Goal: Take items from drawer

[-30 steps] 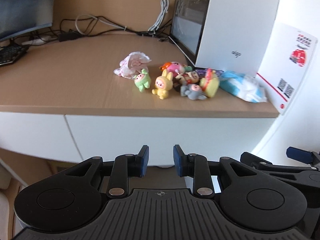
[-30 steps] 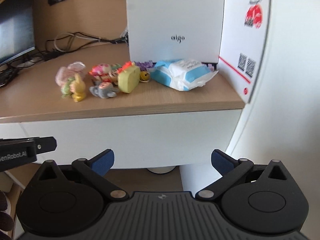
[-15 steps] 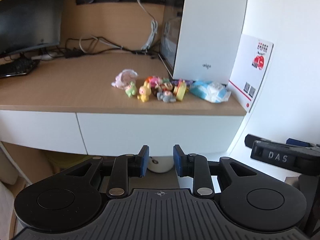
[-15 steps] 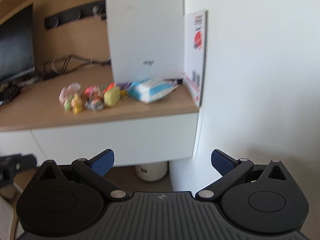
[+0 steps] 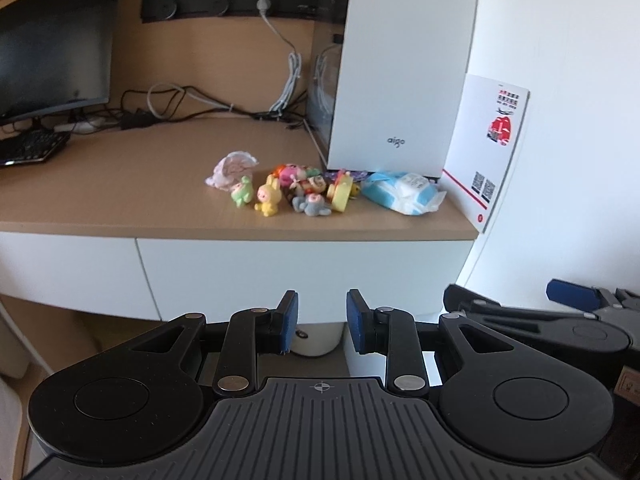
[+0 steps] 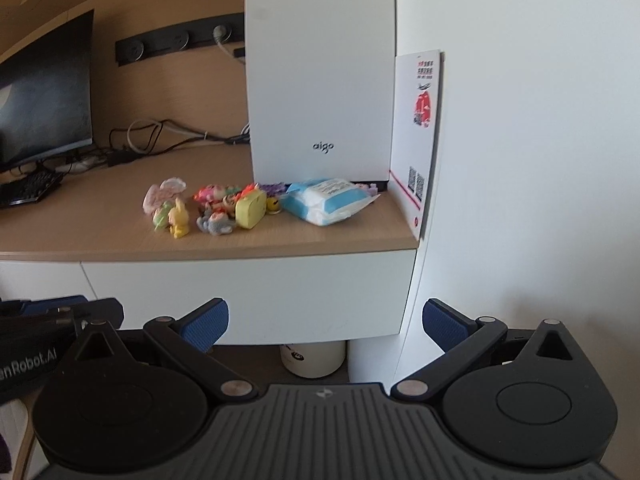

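The white drawer front (image 5: pixel 304 276) under the wooden desk (image 5: pixel 120 184) is shut. On the desk top lie several small toy figures (image 5: pixel 296 192), a pink crumpled wrapper (image 5: pixel 232 168) and a blue-and-white wipes pack (image 5: pixel 404 192). My left gripper (image 5: pixel 320 320) hangs in front of the drawer, off the desk, its jaws a narrow gap apart with nothing between them. My right gripper (image 6: pixel 324 324) stands wide open and empty, facing the same drawer front (image 6: pixel 248 296) near its right end. The toys (image 6: pixel 216 208) and wipes pack (image 6: pixel 328 200) show there too.
A white computer case (image 5: pixel 404 80) stands behind the toys, with a printed card (image 5: pixel 492 152) leaning against the white wall (image 6: pixel 520 160) to its right. A monitor (image 5: pixel 52 40), keyboard (image 5: pixel 28 148) and cables (image 5: pixel 180 100) fill the desk's left and back. A white container (image 5: pixel 316 340) sits under the desk.
Both grippers have drawn back from the desk and risen, so the toys and drawer front look smaller and farther. Neither gripper's jaws have moved.
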Motion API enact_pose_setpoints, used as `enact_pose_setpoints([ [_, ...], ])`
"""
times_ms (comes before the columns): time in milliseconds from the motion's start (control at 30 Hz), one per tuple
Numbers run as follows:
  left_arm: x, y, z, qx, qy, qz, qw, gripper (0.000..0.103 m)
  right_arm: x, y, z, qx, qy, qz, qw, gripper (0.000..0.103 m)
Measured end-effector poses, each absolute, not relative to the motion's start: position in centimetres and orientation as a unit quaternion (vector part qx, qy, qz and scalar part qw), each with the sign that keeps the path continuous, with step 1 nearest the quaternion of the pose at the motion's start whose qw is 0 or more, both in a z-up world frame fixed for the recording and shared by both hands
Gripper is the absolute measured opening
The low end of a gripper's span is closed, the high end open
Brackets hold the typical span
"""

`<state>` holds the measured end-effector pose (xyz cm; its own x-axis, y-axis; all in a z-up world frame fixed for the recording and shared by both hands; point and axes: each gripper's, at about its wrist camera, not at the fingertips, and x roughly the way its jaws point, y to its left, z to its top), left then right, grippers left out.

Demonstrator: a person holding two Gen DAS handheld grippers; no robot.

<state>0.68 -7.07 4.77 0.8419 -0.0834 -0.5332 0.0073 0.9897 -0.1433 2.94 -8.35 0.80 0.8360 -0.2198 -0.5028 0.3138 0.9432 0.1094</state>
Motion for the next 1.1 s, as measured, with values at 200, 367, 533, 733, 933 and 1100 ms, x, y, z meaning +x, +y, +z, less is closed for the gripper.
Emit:
enact_pose_setpoints([
  [200, 0.3, -6.7, 4.8, -0.086, 0.266, -0.021, 0.960, 0.028, 2.8, -8.1, 0.9, 0.090, 0.250, -0.135, 0.955, 0.103],
  [367, 0.1, -7.1, 5.1, -0.085, 0.257, -0.020, 0.963, 0.025, 2.8, -8.3, 1.1, 0.089, 0.249, -0.136, 0.955, 0.103],
  [533, 0.3, -7.5, 4.7, -0.074, 0.263, -0.015, 0.962, 0.021, 2.6, -8.2, 1.4, 0.083, 0.242, -0.138, 0.957, 0.103],
  [733, 0.6, -7.1, 4.1, -0.080, 0.278, -0.009, 0.957, 0.017, 2.5, -8.1, 1.6, 0.076, 0.241, -0.137, 0.958, 0.103],
  [933, 0.4, -7.1, 4.2, -0.083, 0.272, -0.011, 0.959, 0.016, 2.5, -8.1, 1.6, 0.077, 0.242, -0.135, 0.958, 0.103],
  [1100, 0.3, -7.5, 4.4, -0.072, 0.262, -0.013, 0.962, 0.016, 2.5, -8.1, 1.5, 0.077, 0.243, -0.134, 0.958, 0.103],
])
